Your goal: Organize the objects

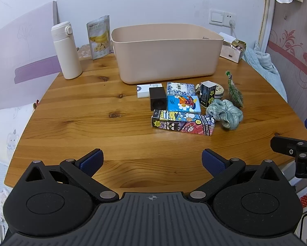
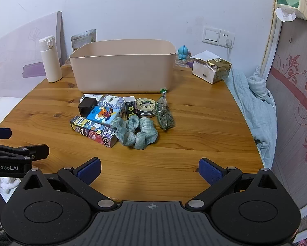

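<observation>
A beige bin (image 1: pixel 165 53) (image 2: pixel 122 65) stands at the back of the wooden table (image 1: pixel 91 127) (image 2: pixel 194 133). In front of it lies a cluster: a long cartoon box (image 1: pixel 183 122) (image 2: pixel 93 131), a blue tissue pack (image 1: pixel 183 103) (image 2: pixel 103 113), a black cube (image 1: pixel 157 98) (image 2: pixel 86 106), a teal scrunchie (image 1: pixel 225 113) (image 2: pixel 137 132), a round tin (image 2: pixel 146 107), a small star box (image 1: pixel 207 93) (image 2: pixel 130 107) and a bag of green herbs (image 1: pixel 235 94) (image 2: pixel 164 115). My left gripper (image 1: pixel 152 161) and right gripper (image 2: pixel 150 171) are open and empty, near the front edge.
A white flask (image 1: pixel 66 51) (image 2: pixel 50 59) and a banana snack pouch (image 1: pixel 99 37) stand back left. A torn white-and-gold box (image 1: pixel 233 49) (image 2: pixel 211 69) and a blue figurine (image 2: pixel 183 52) sit back right. A blue blanket (image 2: pixel 256 106) hangs off the right edge.
</observation>
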Available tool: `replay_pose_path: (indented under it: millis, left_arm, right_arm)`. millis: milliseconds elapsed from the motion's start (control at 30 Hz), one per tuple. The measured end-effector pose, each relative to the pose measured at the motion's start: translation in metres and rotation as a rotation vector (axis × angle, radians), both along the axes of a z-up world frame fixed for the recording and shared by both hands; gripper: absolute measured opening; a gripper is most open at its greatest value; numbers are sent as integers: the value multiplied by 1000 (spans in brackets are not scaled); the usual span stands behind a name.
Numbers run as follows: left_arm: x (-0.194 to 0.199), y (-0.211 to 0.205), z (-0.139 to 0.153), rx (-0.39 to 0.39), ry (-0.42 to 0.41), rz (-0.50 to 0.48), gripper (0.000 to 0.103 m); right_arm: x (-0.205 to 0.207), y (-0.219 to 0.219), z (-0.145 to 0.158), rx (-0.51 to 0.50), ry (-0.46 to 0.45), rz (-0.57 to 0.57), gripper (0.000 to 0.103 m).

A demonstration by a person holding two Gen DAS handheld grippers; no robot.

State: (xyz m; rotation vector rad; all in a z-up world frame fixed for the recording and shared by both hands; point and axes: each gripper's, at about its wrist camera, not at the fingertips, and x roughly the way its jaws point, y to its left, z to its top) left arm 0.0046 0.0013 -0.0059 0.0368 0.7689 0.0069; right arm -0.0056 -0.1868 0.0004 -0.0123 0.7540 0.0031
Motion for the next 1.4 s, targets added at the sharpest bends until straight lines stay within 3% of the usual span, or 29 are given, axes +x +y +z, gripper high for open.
replay_pose_path:
  millis: [1400]
  left_arm:
    - [10, 4, -9, -5, 16, -19, 103]
  right_arm:
    - [14, -4, -7, 5, 36, -9, 103]
